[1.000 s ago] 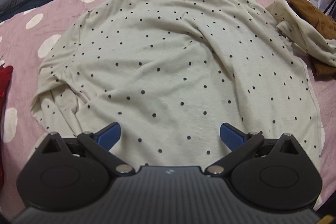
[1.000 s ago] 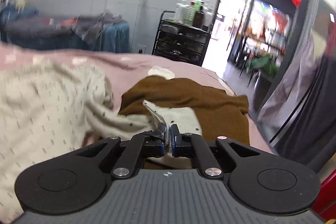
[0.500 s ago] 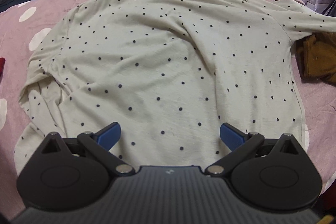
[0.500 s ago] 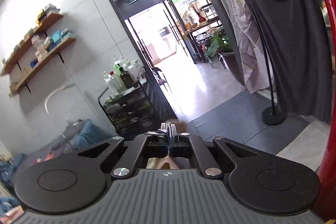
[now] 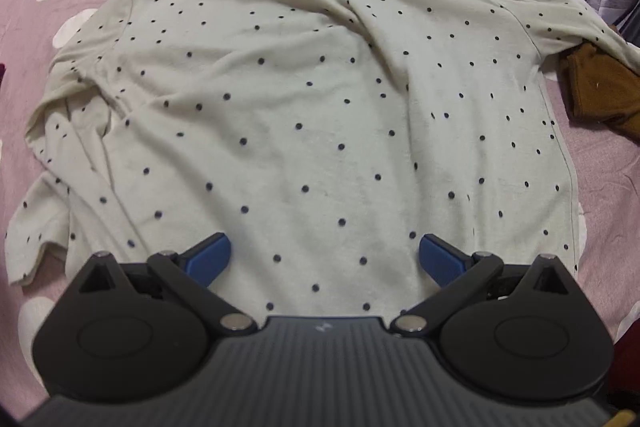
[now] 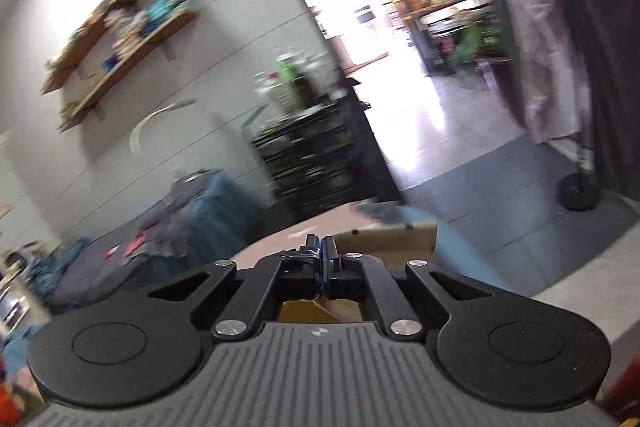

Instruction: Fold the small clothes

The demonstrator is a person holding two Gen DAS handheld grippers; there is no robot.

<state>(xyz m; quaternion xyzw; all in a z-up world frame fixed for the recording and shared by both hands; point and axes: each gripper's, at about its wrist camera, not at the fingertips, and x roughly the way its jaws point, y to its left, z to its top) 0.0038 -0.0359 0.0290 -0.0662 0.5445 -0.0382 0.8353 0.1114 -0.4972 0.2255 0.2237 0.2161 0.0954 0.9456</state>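
Note:
A cream shirt with dark dots [image 5: 312,99] lies spread on the pink bedspread [image 5: 36,23], collar at the far side. Its left sleeve is folded in at the left; its right sleeve [image 5: 568,23] stretches off to the right over a brown garment [image 5: 596,87]. My left gripper [image 5: 324,259] is open and empty, its blue fingertips [image 5: 208,255] over the shirt's near hem. My right gripper [image 6: 320,247] is shut. A bit of pale cloth shows below its jaws, so what it holds is unclear. It points out into the room, and the view is blurred.
The bedspread has white spots and ends at the right edge [image 5: 608,187]. In the right wrist view a dark rack [image 6: 320,155], wall shelves [image 6: 120,27], a cardboard box [image 6: 392,247], a pile of blue cloth [image 6: 200,207] and an open doorway [image 6: 400,67] show.
The right gripper pulled the right sleeve off the brown garment and out to the right, then swung up toward the room. The left gripper drew back a little; the shirt lies flatter.

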